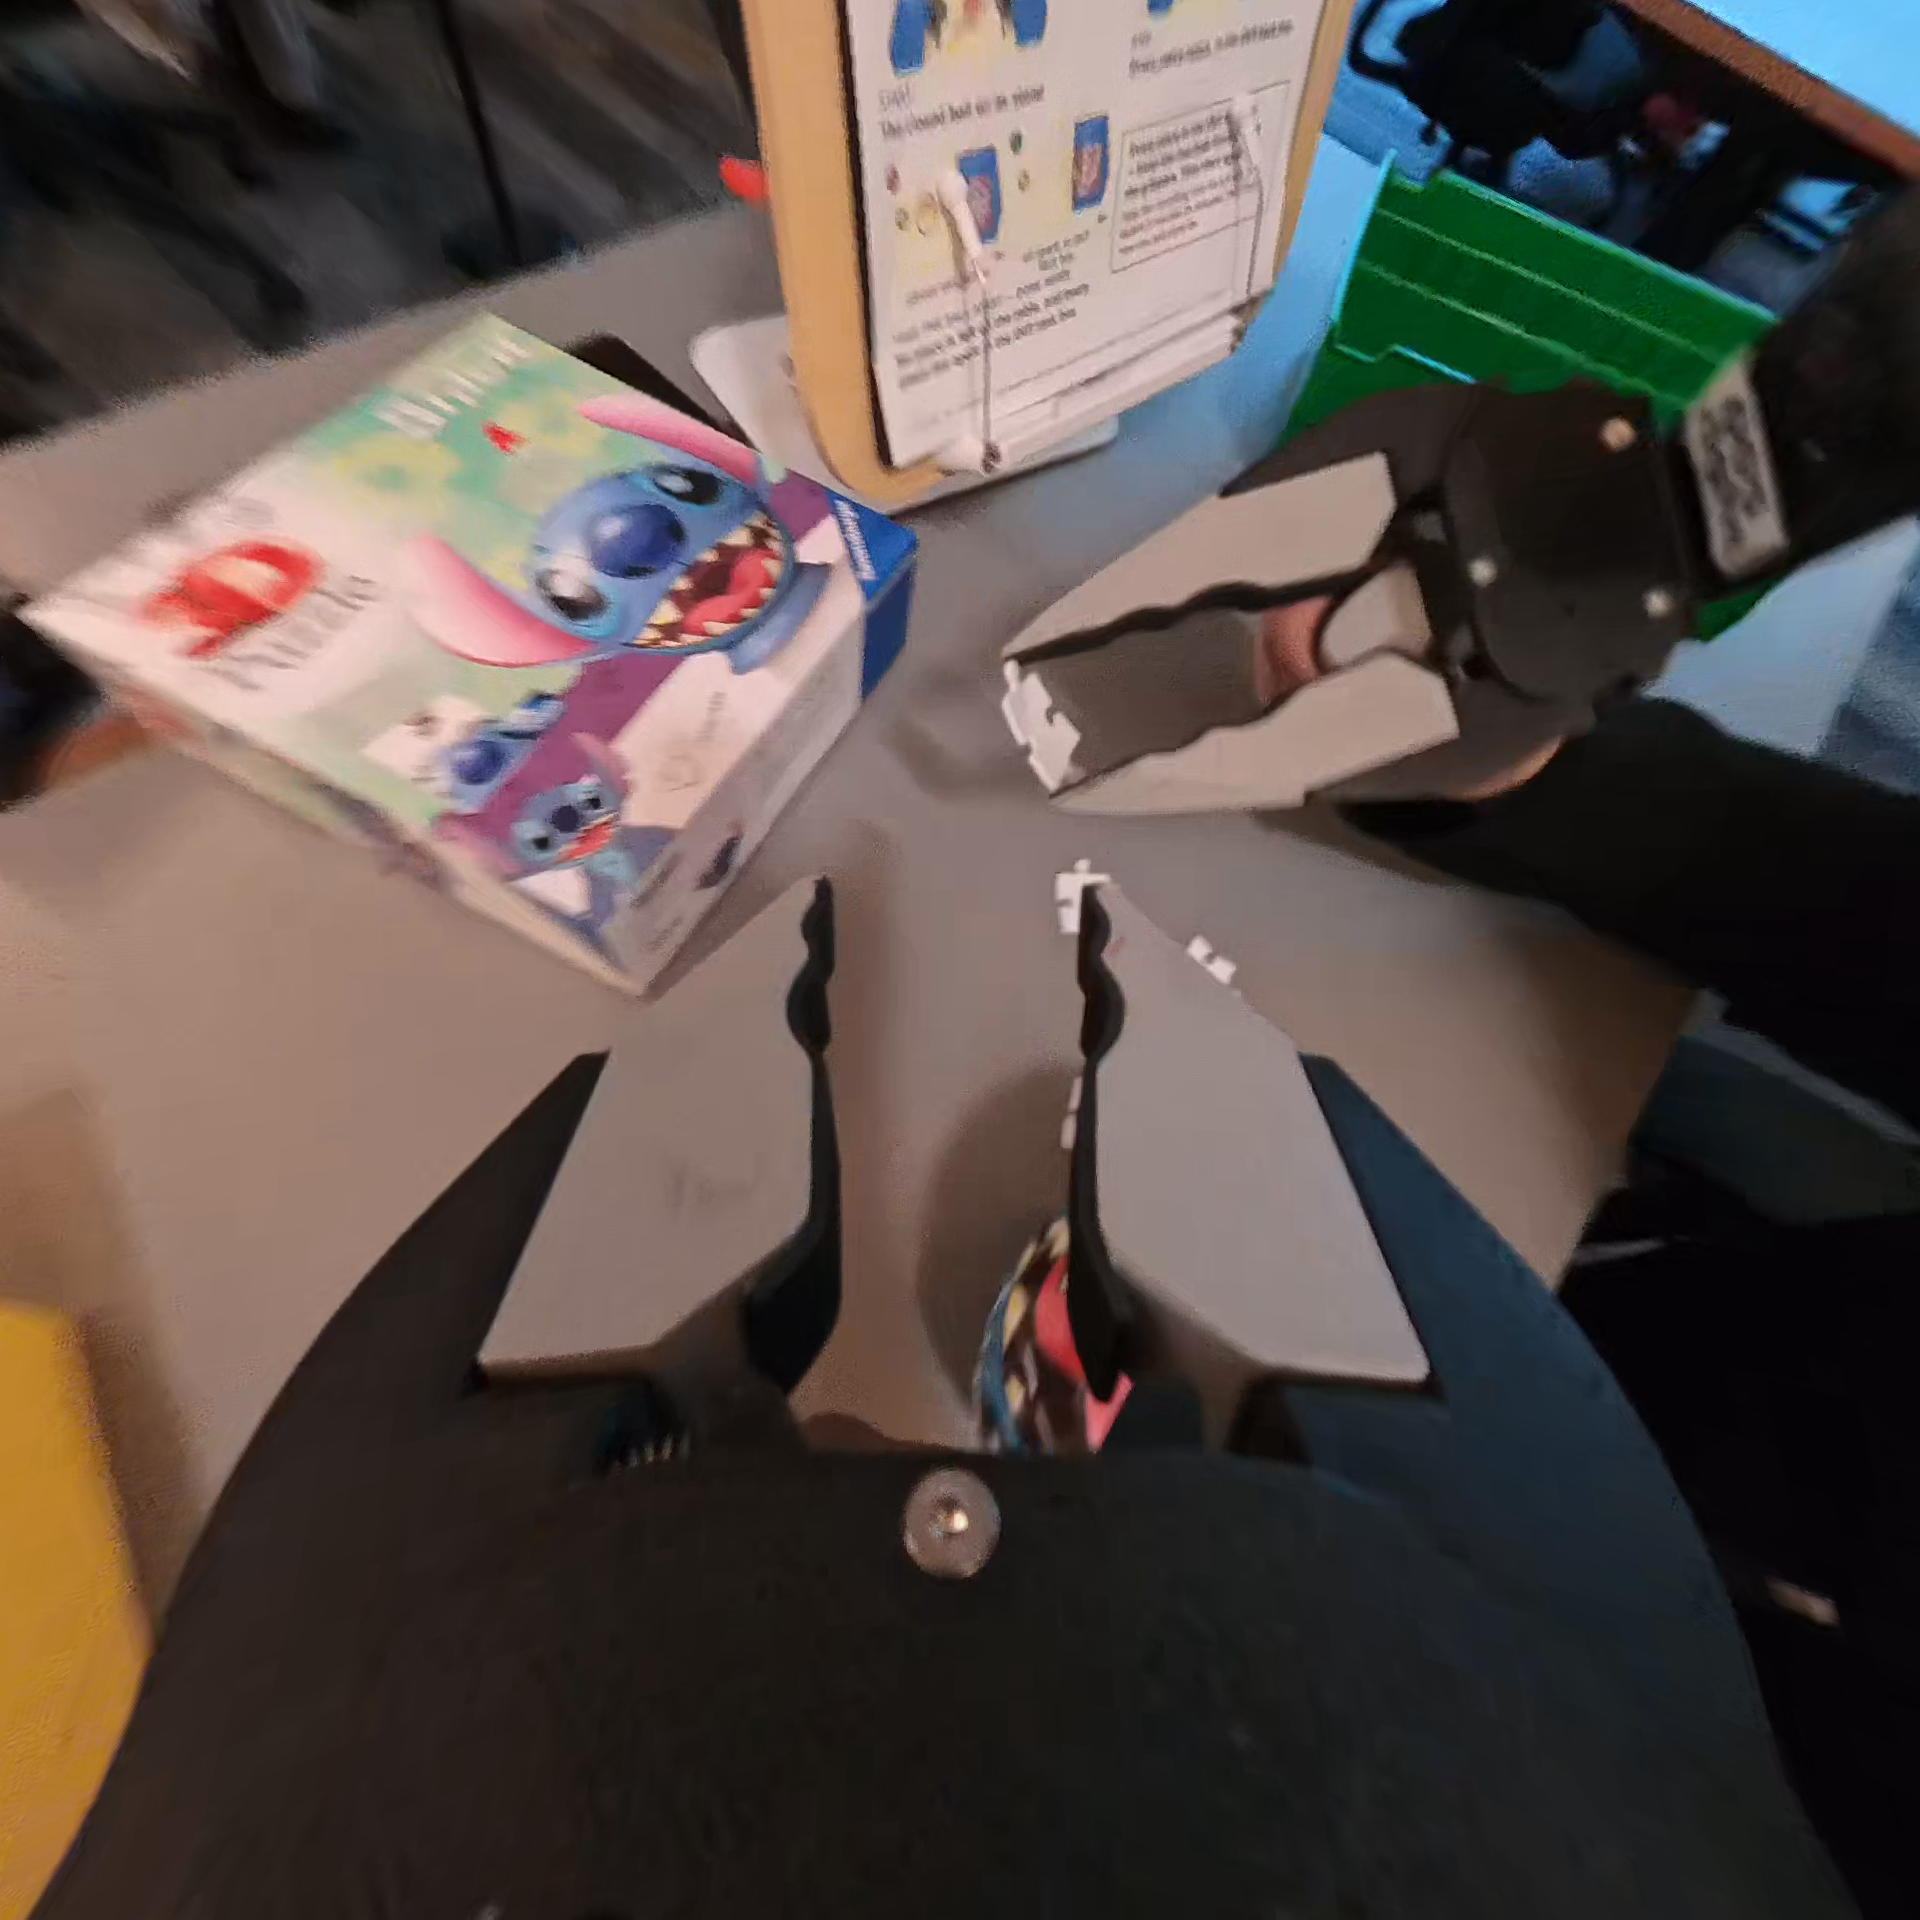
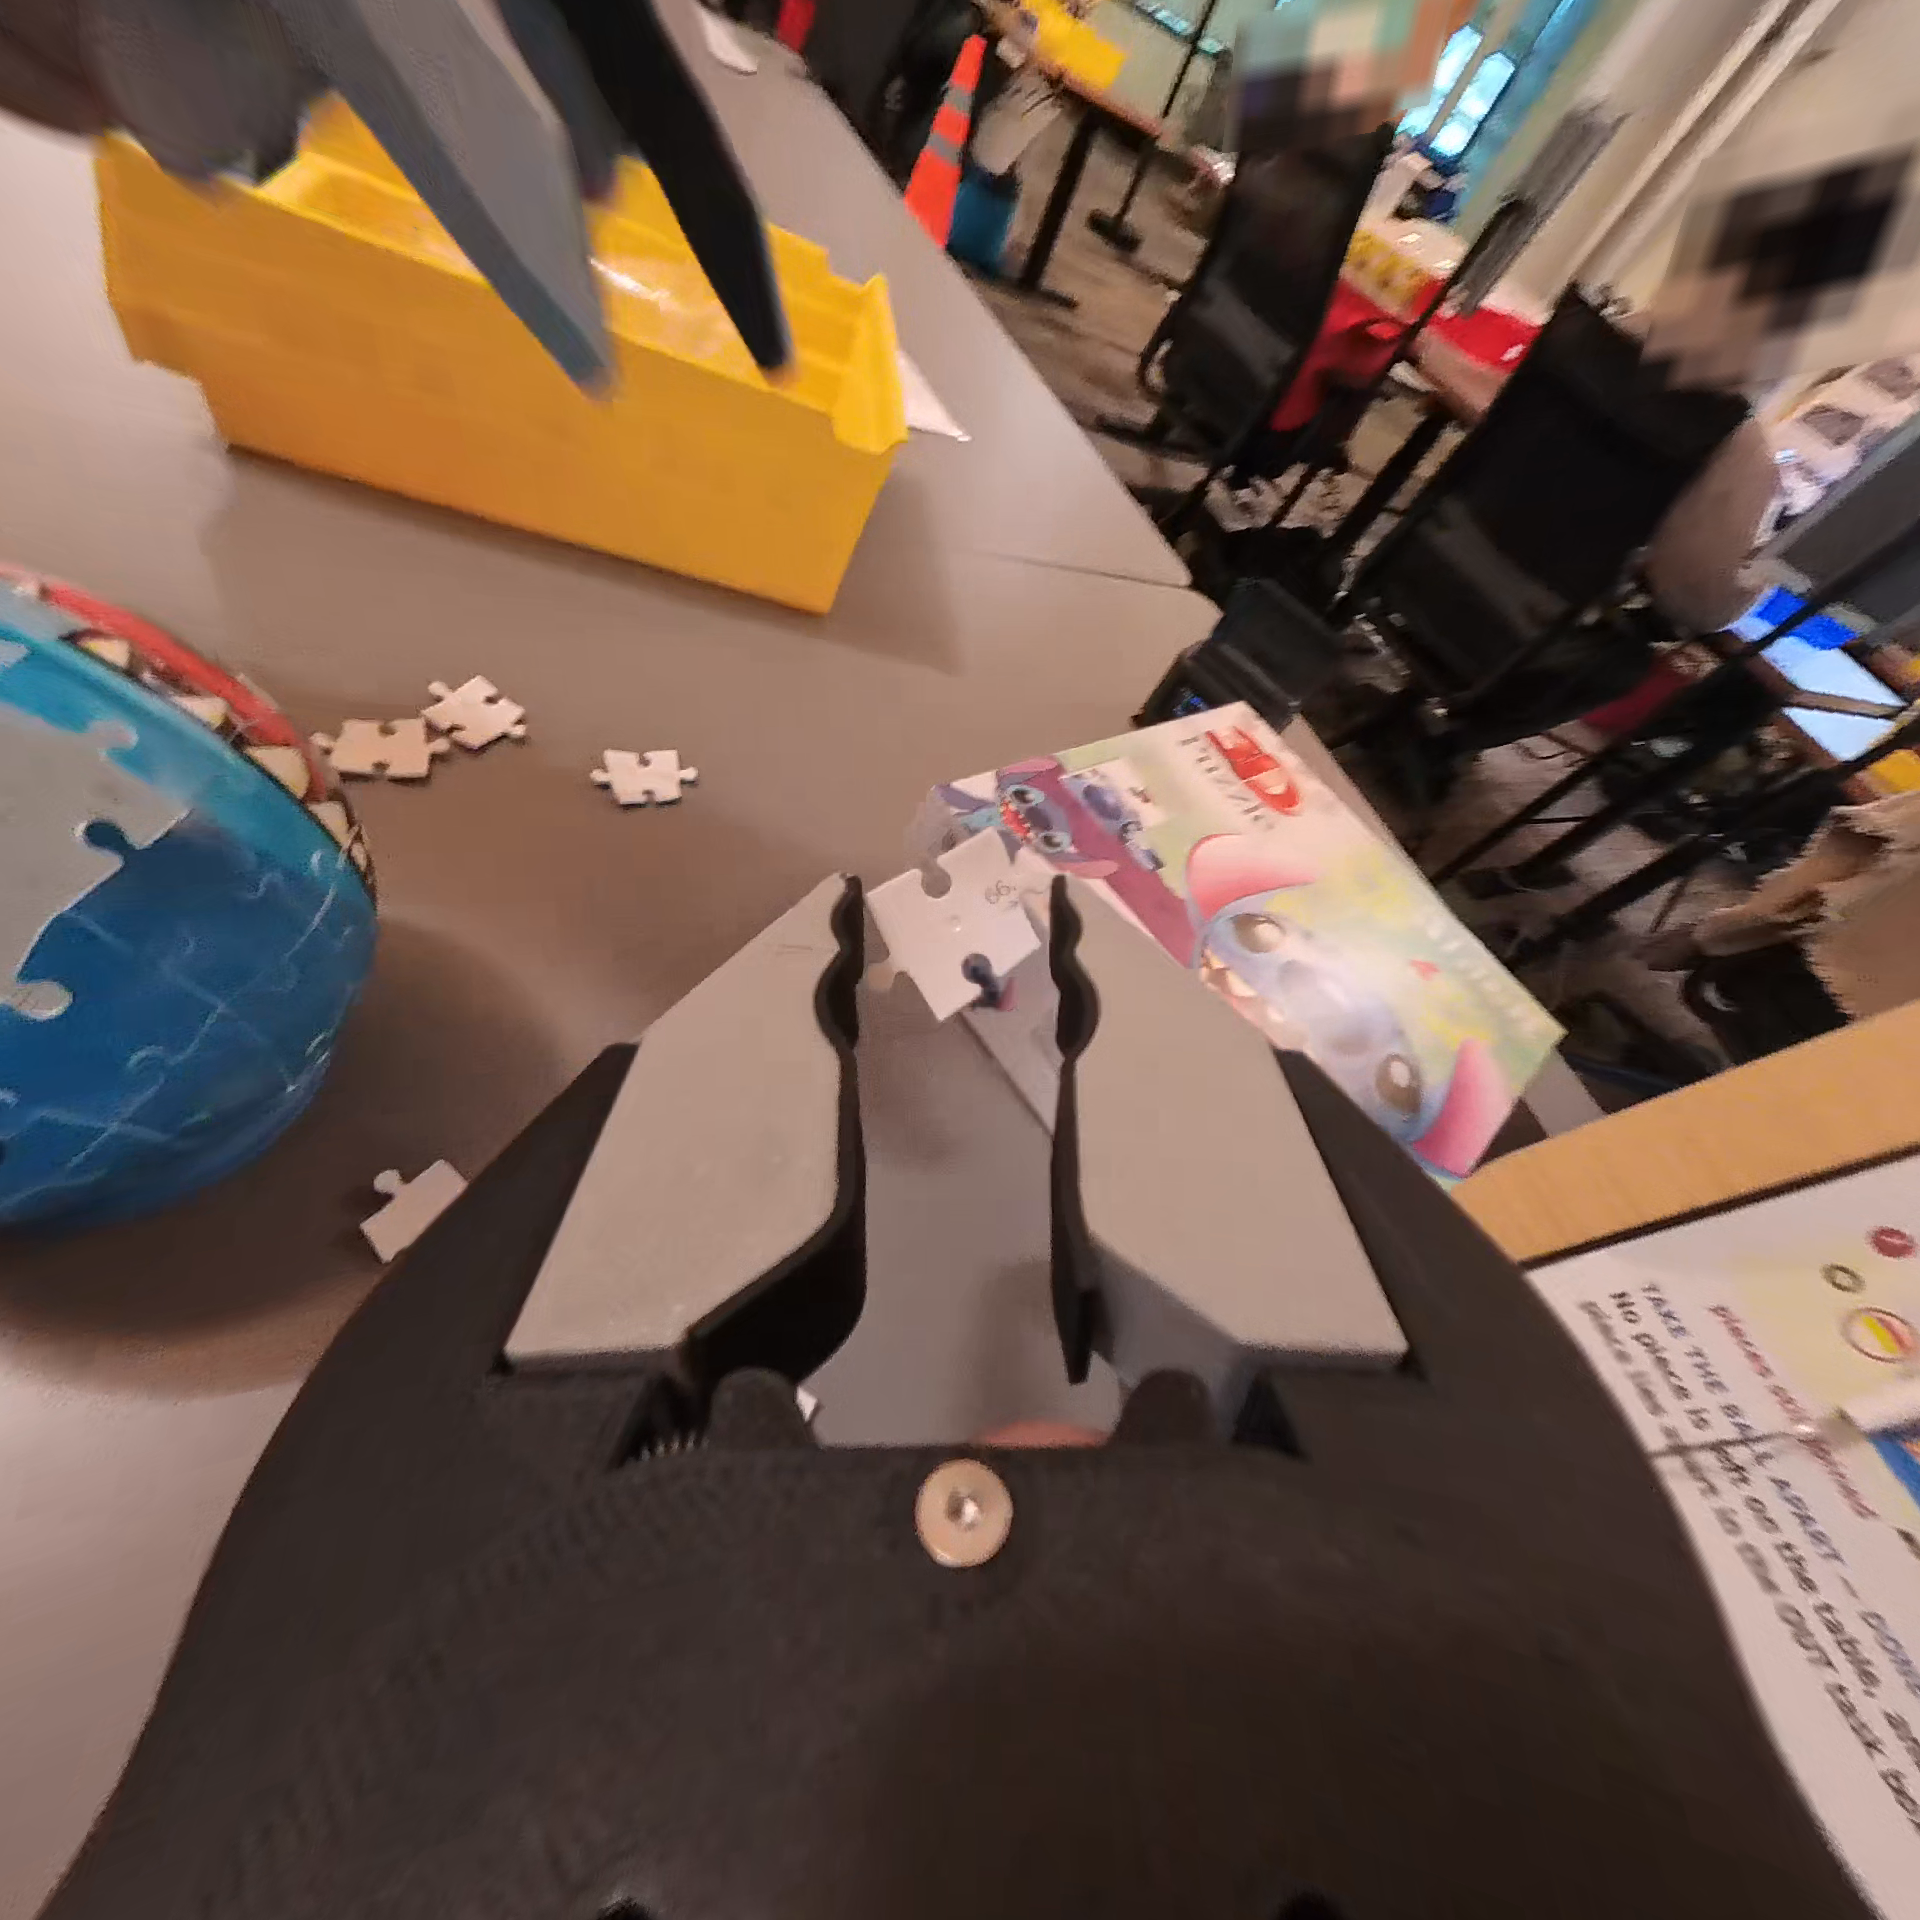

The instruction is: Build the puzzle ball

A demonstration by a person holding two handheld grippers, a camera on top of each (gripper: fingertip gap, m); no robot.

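Right gripper [image 2: 951,914]: fingers part-closed on a white puzzle piece [image 2: 956,940], held by its edges near the tips, blank side toward the camera.
Left gripper [image 1: 951,914]: jaws spread, nothing clamped between them; a scrap of printed ball surface shows low beside its right finger, and whether it touches cannot be told.
Left gripper, seen from the right wrist: raised above the yellow bin [image 2: 540,416], ahead and to the left of the right gripper.
Puzzle ball [image 2: 156,935]: left of the right gripper, resting on the grey table [image 2: 727,644]; glossy blue curved shell with a red and cream toothed band.
Progress: most of the visible shell is joined; one jagged gap near the left edge exposes the pale inside.
Remaining: the held piece, plus at least four loose pieces, judged not yet fitted.
Loose pieces [image 2: 426,732]: three ahead-left of the right gripper, between ball and bin; one [image 2: 410,1205] just left of its left finger, near the ball.
Piece material: thin, rigid, matte white backs, with knobs and notches.
Puzzle box [image 2: 1247,925]: just beyond the right gripper tips, to the right; printed glossy card, lying flat.
Instruction sheet [image 2: 1766,1475]: right of the right gripper, on a cardboard stand.
Green bin [image 1: 1507,301]: behind the right gripper in the left wrist view; ribbed plastic.
Finger build: grey flat plates with black wavy inner pads.
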